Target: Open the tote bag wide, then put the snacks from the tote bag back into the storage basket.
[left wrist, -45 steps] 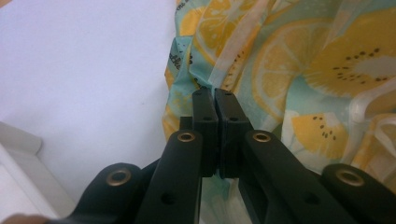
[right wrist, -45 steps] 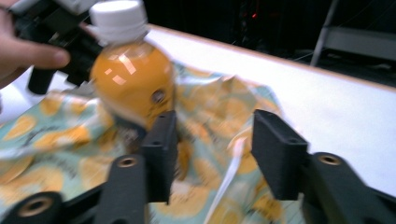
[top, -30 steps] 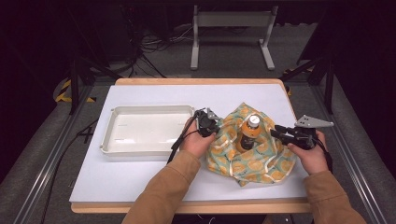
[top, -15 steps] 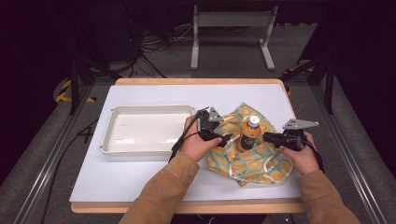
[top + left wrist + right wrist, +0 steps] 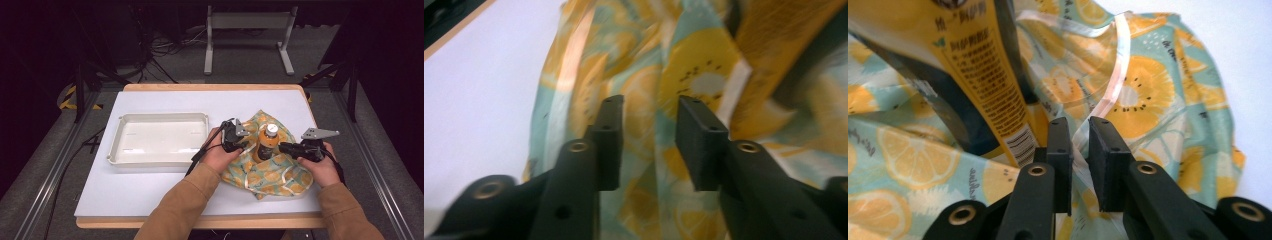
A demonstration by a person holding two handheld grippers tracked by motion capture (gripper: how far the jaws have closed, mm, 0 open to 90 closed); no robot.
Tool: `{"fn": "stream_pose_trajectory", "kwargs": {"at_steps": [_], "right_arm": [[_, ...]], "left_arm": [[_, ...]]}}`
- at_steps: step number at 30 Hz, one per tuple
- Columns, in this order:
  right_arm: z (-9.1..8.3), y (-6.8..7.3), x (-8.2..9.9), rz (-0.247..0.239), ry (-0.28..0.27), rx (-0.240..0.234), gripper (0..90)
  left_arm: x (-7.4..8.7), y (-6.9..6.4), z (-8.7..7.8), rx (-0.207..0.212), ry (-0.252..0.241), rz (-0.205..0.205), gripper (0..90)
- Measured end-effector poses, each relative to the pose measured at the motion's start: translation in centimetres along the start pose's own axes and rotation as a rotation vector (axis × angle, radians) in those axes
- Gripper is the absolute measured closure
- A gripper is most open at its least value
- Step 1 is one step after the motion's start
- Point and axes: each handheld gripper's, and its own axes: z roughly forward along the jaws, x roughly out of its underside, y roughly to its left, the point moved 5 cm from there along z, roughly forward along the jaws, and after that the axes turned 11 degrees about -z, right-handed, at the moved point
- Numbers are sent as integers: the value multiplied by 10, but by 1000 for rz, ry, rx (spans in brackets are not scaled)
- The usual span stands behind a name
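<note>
We are holding a gripper in each hand over a citrus-print cloth (image 5: 272, 172) lying on the right half of the white tabletop (image 5: 150, 195). A bottle (image 5: 266, 142) is standing upright in the middle of that cloth. Our left gripper (image 5: 646, 132) has just been closing; its jaws are standing a little apart above a fold of the cloth, not pressing it. Our right gripper (image 5: 1079, 150) is nearly closed, its jaws pinching the pale ribbon edging (image 5: 1113, 85) of the cloth just beside the bottle's foot. A white tray (image 5: 160, 139) is sitting to the left, close to our left hand. Bare tabletop is lying beyond the cloth and along the near edge.
</note>
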Motion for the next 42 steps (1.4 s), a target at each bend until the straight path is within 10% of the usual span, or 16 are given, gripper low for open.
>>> {"fn": "stream_pose_trajectory", "kwargs": {"at_steps": [9, 22, 42], "right_arm": [[5, 2, 4, -24, 42, 3, 769], [10, 1, 13, -33, 128, 28, 751], [2, -4, 12, 1, 73, 9, 731]], "left_arm": [[7, 7, 3, -28, 32, -56, 731], [-23, -8, -51, 217, -217, -115, 488], [-63, -33, -66, 472, -351, -58, 144]]}}
